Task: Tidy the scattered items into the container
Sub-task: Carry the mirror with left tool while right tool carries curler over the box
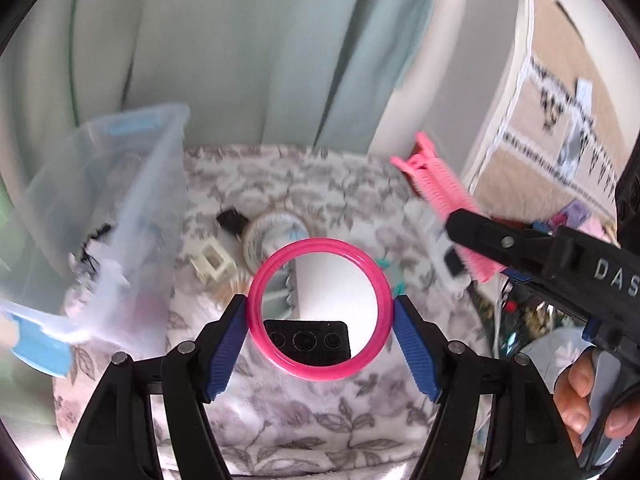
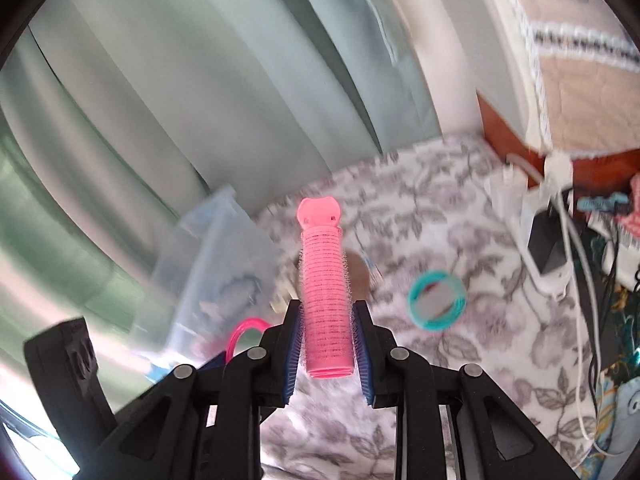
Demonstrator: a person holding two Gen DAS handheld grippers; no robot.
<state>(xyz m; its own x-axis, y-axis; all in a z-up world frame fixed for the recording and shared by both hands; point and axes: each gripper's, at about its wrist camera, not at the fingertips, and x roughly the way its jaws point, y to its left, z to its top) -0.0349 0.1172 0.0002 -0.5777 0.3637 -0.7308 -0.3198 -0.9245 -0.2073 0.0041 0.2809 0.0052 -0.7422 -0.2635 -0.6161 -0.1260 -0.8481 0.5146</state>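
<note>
My left gripper (image 1: 318, 312) is shut on a round pink-rimmed mirror (image 1: 318, 308), held above the floral blanket (image 1: 320, 420); its pink rim also shows in the right wrist view (image 2: 244, 330). My right gripper (image 2: 326, 340) is shut on a pink hair roller clip (image 2: 324, 280), which also shows in the left wrist view (image 1: 444, 196), raised at right. The clear plastic container (image 1: 100, 208) with blue handles stands at left, some items inside; it is blurred in the right wrist view (image 2: 216, 264). A teal-rimmed mirror (image 2: 437, 300) lies on the blanket.
A round white jar (image 1: 272, 236), a black item (image 1: 231, 220) and a cream hair claw (image 1: 212, 264) lie near the container. Green curtains (image 1: 240, 60) hang behind. White chargers and cables (image 2: 548, 232) lie at right, beside a quilted headboard (image 2: 580, 60).
</note>
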